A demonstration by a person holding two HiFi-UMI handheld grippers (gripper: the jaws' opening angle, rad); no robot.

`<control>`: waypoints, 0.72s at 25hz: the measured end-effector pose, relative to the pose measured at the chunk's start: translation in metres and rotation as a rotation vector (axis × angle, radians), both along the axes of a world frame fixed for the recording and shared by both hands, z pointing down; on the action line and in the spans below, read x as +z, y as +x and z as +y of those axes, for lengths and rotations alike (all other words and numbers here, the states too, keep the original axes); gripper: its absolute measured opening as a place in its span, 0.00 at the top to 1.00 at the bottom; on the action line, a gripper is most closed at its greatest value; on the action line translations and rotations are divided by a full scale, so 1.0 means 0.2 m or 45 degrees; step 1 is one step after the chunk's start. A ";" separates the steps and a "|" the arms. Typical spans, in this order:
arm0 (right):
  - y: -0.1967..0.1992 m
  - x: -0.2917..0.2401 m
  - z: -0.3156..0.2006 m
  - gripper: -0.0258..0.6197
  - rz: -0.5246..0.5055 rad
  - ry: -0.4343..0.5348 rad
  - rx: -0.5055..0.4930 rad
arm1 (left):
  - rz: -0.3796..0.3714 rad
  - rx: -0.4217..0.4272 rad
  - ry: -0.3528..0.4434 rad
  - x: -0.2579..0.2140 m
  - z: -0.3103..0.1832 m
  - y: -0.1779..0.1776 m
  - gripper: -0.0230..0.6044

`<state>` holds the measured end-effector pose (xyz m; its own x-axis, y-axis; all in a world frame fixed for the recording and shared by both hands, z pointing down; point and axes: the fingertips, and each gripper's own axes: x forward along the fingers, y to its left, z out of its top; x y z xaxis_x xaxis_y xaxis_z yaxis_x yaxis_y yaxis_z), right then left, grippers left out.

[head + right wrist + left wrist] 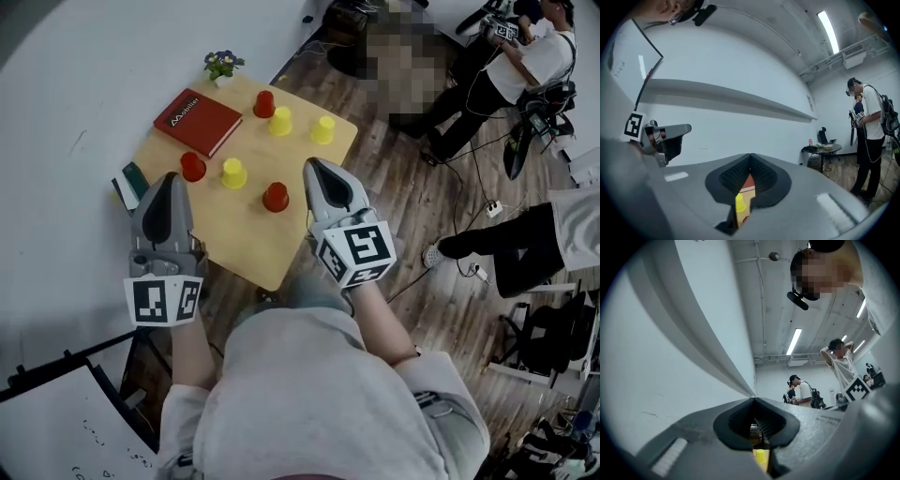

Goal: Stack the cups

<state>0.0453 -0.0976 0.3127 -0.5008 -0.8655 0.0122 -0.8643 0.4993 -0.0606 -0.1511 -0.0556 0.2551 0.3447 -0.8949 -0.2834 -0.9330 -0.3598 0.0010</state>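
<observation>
Three red cups (276, 197) and three yellow cups (233, 172) stand upside down and apart on a small wooden table (246, 246). My left gripper (172, 176) hovers over the table's near left corner, shut and empty. At the table's near right edge my right gripper (311, 163) is also shut with nothing in it, just right of the nearest red cup. In the left gripper view the closed jaws (754, 399) leave a slit that shows a yellow cup (761, 455). The right gripper view shows closed jaws (750, 155) with a yellow cup (739, 202) seen through the slit.
A red book (198, 122) lies on the table's far left part, and a small potted plant (223, 66) stands at the far corner. A white wall runs along the left. People stand on the wooden floor (422, 187) at the right, among cables.
</observation>
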 end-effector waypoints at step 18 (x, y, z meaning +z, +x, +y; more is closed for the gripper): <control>-0.14 1.05 -0.13 0.57 0.198 -0.630 -0.075 | 0.027 0.012 -0.221 0.33 -0.20 -0.08 0.96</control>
<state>0.0178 -0.1245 0.5233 -0.5083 -0.7077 0.4908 -0.8532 0.4915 -0.1749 -0.1673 -0.0962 0.3215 0.3490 -0.9278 -0.1318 -0.9287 -0.3612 0.0837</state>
